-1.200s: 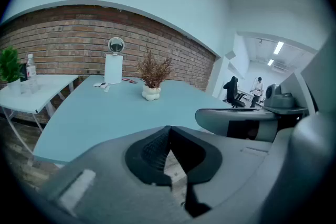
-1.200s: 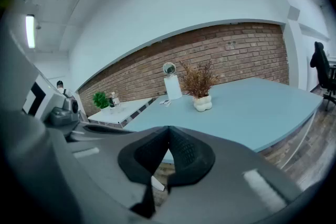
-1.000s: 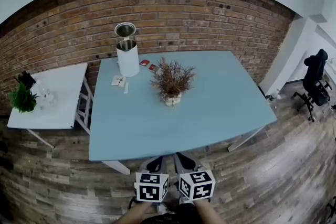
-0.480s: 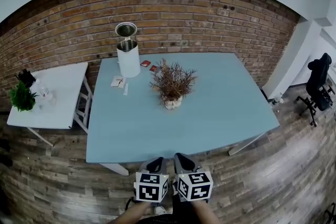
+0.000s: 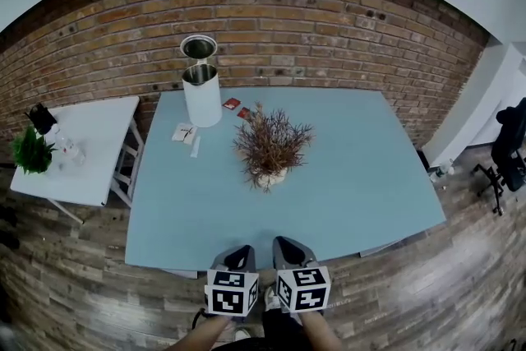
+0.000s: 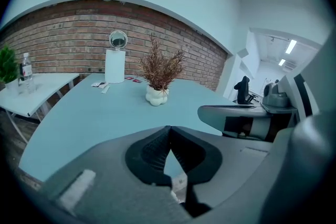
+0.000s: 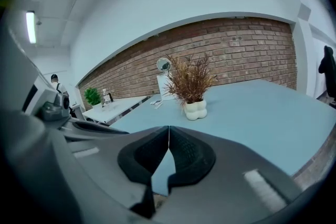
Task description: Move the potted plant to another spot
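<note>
In the head view, the left gripper (image 5: pixel 239 258) and right gripper (image 5: pixel 289 251) are hovering at the near edge of the table (image 5: pixel 370 185) while the potted plant (image 5: pixel 269 150) is standing mid-table, well ahead, so the reach is seemingly just starting; the left gripper view, then the right gripper view, are showing jaws pressed together on nothing, needing to open, with bare tabletop lying free to the right.

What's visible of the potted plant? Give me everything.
The potted plant is a wide spray of dry-looking brown twigs in a small cream pot with rounded, bubbly lobes, ceramic by its look. It stands upright on the light blue table, about mid-table, nearer than and right of the white canister, apart from it. Only the table touches it. The left gripper and right gripper sit at the near edge, both shut and empty.
</note>
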Available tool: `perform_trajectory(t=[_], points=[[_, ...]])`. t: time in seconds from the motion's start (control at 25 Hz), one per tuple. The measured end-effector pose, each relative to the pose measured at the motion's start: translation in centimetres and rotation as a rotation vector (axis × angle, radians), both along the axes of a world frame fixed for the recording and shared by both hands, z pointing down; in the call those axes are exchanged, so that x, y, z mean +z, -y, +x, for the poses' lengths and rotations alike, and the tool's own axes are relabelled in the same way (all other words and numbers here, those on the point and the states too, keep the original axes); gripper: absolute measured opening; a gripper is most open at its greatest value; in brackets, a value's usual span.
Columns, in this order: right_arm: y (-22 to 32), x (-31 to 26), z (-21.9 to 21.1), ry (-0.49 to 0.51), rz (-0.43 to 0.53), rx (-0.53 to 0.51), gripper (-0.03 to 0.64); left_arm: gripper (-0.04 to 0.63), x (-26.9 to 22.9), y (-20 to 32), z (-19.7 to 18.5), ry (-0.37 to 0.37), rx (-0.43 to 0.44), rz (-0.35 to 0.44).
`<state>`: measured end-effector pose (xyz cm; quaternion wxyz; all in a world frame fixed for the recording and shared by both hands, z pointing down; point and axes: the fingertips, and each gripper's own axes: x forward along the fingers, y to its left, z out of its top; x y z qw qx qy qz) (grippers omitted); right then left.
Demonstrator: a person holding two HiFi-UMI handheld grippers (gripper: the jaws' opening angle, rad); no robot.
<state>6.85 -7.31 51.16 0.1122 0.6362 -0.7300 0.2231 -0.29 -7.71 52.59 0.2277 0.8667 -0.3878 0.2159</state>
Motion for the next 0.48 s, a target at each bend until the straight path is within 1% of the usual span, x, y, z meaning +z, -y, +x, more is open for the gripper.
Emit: perform_trajectory(t=[0.28,0.48], points=[[4.1,0.1,2.9,-0.032,-0.011,-0.027,0.014,-0.002,0.3,3.4,2.3,-0.005,-0.037,-0.019],[6.6,0.6,4.3,-0.044,-0.023,-0.043,0.029,-0.002,0.4,5.7,3.1,0.002,-0.068,-0.023]])
